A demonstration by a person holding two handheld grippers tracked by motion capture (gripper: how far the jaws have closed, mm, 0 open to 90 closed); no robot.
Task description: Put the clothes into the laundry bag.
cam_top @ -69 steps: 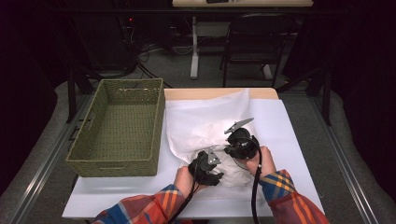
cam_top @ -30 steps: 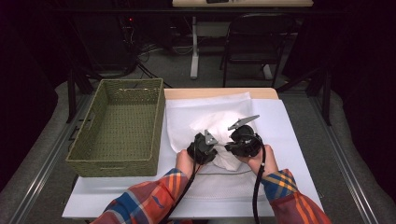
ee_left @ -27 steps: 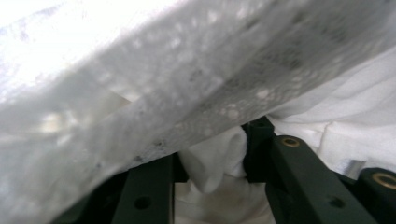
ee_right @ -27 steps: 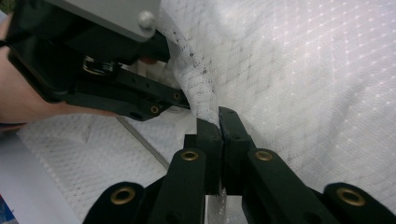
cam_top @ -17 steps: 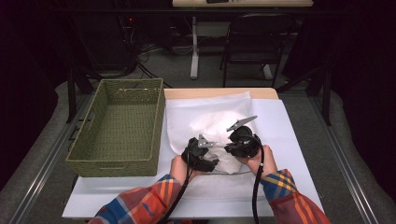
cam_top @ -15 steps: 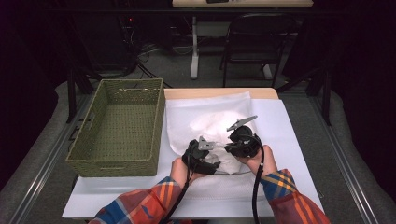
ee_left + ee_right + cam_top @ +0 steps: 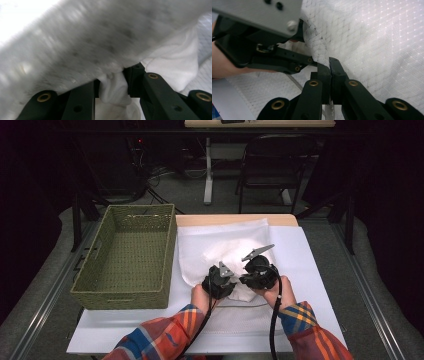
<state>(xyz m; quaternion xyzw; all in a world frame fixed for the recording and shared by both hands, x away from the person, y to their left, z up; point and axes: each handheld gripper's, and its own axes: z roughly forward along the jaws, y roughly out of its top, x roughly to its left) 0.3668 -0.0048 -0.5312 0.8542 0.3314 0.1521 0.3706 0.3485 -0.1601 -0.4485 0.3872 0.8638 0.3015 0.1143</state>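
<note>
Closest in, both plaid sleeves come up from the bottom edge, and the left gripper (image 7: 218, 279) and right gripper (image 7: 259, 272) sit side by side on the near part of the white cloth (image 7: 220, 245), which lies spread on the white table sheet (image 7: 310, 270) just right of the basket. In the left gripper view the jaws are pinched on a bunched fold of the cloth (image 7: 112, 87), and they've just been closing on it again after popping open for a moment. In the right gripper view the jaws are squeezed together on a thin edge of the mesh-patterned cloth (image 7: 374, 50), with the left gripper (image 7: 315, 63) right beside it. Compared with a couple of seconds back, the left gripper has come up next to the right one, and the cloth is more bunched between them. Farther off, the green woven basket (image 7: 100, 285) hasn't budged, and behind the table there's a chair (image 7: 265, 165).
</note>
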